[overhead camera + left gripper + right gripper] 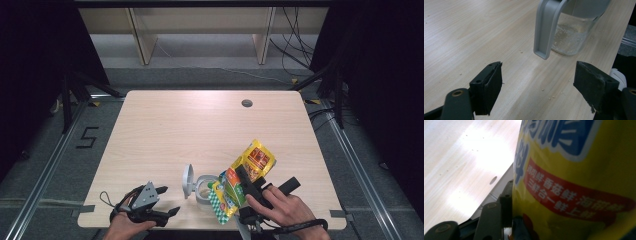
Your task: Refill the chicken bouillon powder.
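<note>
High view shows your left gripper (167,200) at the near-left edge of the table (165,130), its jaws spread wide with nothing between them. Just to its right stands the clear jar (204,189) with the grey lid flipped up. Further right, your right gripper (245,180) is clenched on the yellow pouch (245,175), tilted above the jar

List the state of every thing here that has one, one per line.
Jug: upright on the table, lid flipped open, almost empty with a few crumbs on the bottom.
Yellow bag: lifted and tilted over the jug, clamped in the right gripper.
Left gripper: open, holding nothing, pointed at the jug's handle.
</note>
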The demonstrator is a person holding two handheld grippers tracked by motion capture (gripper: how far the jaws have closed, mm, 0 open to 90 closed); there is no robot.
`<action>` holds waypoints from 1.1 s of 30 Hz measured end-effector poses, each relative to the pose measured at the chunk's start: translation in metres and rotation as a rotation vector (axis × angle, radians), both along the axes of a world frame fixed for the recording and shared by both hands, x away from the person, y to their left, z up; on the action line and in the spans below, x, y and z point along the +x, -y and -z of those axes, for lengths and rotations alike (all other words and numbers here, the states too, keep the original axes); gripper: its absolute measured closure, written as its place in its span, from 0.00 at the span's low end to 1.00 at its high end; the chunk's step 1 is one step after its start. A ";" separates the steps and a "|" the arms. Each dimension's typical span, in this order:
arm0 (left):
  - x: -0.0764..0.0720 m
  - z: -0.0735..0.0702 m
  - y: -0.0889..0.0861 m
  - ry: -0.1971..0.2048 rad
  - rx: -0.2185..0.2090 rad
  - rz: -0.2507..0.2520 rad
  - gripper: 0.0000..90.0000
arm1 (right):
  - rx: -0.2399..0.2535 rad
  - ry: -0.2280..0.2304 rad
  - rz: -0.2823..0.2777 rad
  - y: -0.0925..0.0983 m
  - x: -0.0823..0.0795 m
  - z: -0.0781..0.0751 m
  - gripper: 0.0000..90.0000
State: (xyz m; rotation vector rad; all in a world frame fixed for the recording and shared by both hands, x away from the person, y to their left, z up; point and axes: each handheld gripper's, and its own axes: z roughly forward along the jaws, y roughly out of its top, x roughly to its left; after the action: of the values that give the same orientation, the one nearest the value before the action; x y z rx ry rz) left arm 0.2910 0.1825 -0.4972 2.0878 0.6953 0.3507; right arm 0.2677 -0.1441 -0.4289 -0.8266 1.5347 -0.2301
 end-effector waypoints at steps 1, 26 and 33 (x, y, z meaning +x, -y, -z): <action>0.000 0.000 0.000 -0.005 0.001 0.002 0.24 | 0.048 -0.024 -0.005 0.002 0.001 0.003 0.57; 0.000 -0.001 -0.002 0.012 0.000 -0.003 0.24 | 0.014 -0.007 -0.033 -0.001 0.000 0.001 0.58; -0.001 -0.001 -0.001 0.006 -0.011 -0.006 0.24 | -0.018 -0.040 0.032 -0.002 -0.002 0.001 0.58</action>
State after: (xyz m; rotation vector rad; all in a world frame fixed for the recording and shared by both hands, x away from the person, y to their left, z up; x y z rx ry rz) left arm 0.2899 0.1832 -0.4959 2.0735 0.6982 0.3556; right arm 0.2657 -0.1423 -0.4301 -0.8260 1.5859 -0.2528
